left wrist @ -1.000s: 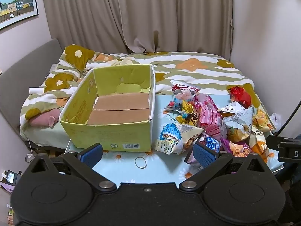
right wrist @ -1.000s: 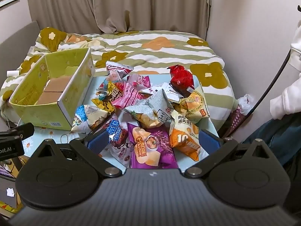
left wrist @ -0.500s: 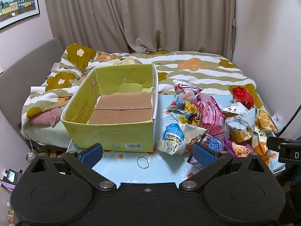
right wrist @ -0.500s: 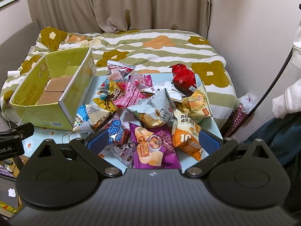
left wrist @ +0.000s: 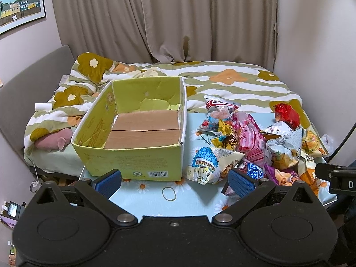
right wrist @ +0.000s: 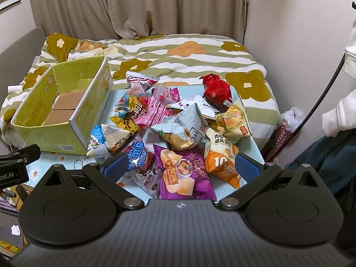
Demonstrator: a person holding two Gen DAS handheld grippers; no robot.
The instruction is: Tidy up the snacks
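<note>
An open yellow-green cardboard box (left wrist: pixel 135 160) stands empty on the left of a light-blue flowered table (left wrist: pixel 195 202); it also shows in the right wrist view (right wrist: pixel 55 138). A pile of snack bags (right wrist: pixel 178 124) lies to its right, among them a purple bag (right wrist: pixel 182 173), an orange bag (right wrist: pixel 222 162), a red bag (right wrist: pixel 217 90) and a blue-white bag (left wrist: pixel 209 162). My left gripper (left wrist: pixel 173 181) is open and empty above the table's near edge. My right gripper (right wrist: pixel 181 166) is open and empty, just above the purple bag.
A rubber band (left wrist: pixel 169 193) lies on the table before the box. A bed with a striped flowered quilt (left wrist: pixel 222 82) lies behind the table. Curtains and a wall close the back and right. A person's white sleeve (right wrist: pixel 340 115) is at far right.
Both grippers have edged forward and a little lower toward the table. The right gripper has closed in on the snack pile. Nothing was grasped.
</note>
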